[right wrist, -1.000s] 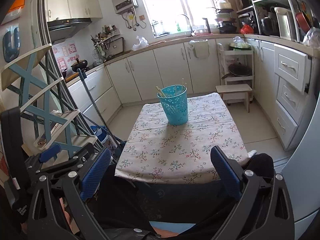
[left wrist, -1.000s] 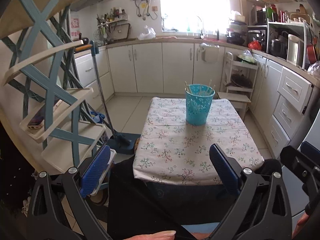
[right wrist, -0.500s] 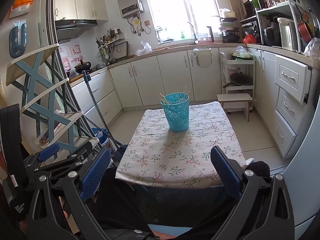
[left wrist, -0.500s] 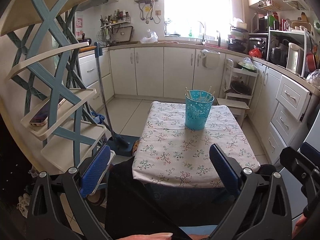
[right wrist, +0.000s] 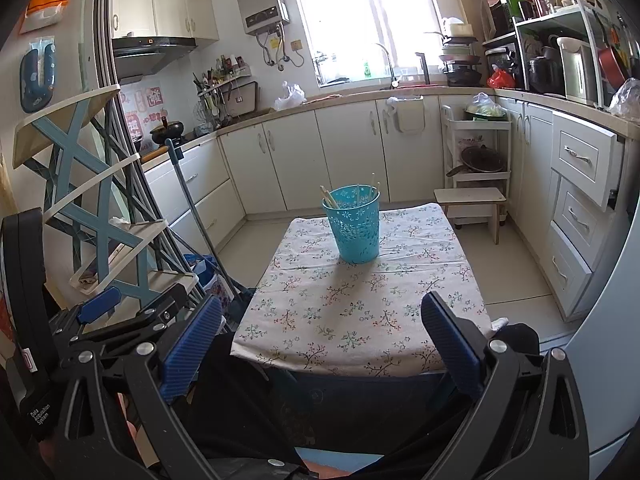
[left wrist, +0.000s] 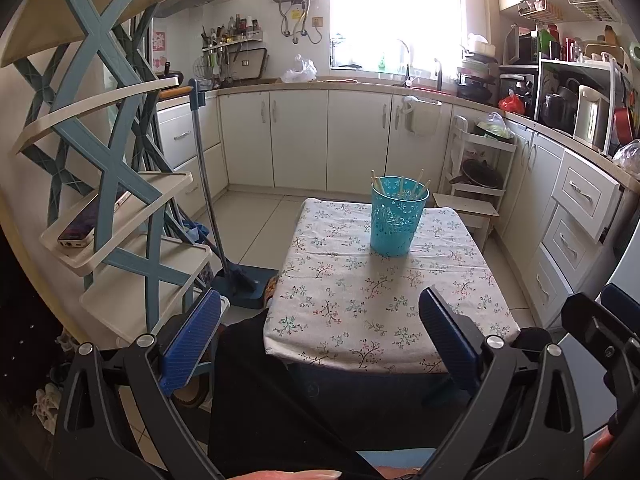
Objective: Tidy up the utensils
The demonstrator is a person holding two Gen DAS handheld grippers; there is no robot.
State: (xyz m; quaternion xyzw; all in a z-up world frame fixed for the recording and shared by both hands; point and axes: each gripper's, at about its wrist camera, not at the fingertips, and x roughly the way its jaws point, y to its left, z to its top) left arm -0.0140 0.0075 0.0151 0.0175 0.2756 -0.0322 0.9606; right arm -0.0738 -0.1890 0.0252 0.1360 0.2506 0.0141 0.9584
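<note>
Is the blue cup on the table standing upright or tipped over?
Upright. The blue cup stands on its base on the table, its open rim facing up, with chopsticks poking out of the top.

Chopsticks [left wrist: 416, 184] upright in teal holder [left wrist: 398, 222]

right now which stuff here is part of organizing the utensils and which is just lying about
Job:
- teal perforated holder
- chopsticks standing in it
- floral tablecloth under it

Lying about:
- broom and dustpan
- phone on shelf rack
- small wooden stool
</note>
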